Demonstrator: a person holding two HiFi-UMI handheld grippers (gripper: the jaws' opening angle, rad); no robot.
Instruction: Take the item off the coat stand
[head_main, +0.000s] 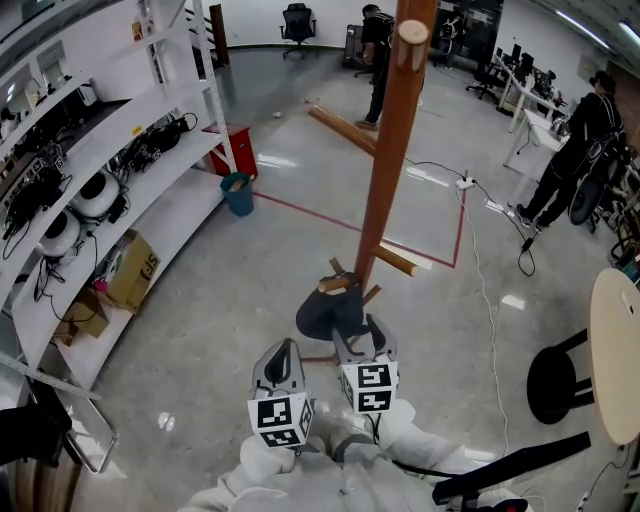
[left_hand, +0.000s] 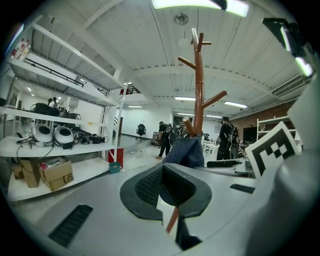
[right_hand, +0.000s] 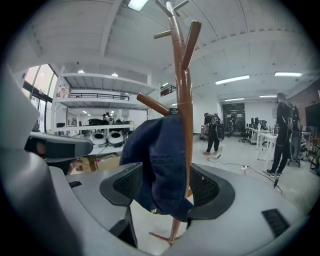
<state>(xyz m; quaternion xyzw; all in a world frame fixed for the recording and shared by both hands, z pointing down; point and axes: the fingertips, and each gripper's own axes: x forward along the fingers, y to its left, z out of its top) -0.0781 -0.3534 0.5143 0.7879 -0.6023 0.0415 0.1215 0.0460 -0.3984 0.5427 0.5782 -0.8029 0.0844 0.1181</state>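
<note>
Dark blue denim cap (right_hand: 160, 160) hangs on a low peg (right_hand: 152, 104) of the brown wooden coat stand (right_hand: 181, 100), between my wide-apart right tongs (right_hand: 167, 186), with the left tongs (left_hand: 167, 187) together and empty alongside; I'd bite cloth only, clear of the pole, then lift along the peg's slant.

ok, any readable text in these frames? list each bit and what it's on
"JS": black print on the side of the cardboard box on the low shelf.
Small yellow mark near the hem of the blue cap: too small to read.
Marker cubes: black-and-white square patterns only, no letters or digits.
Nothing else is legible.
</note>
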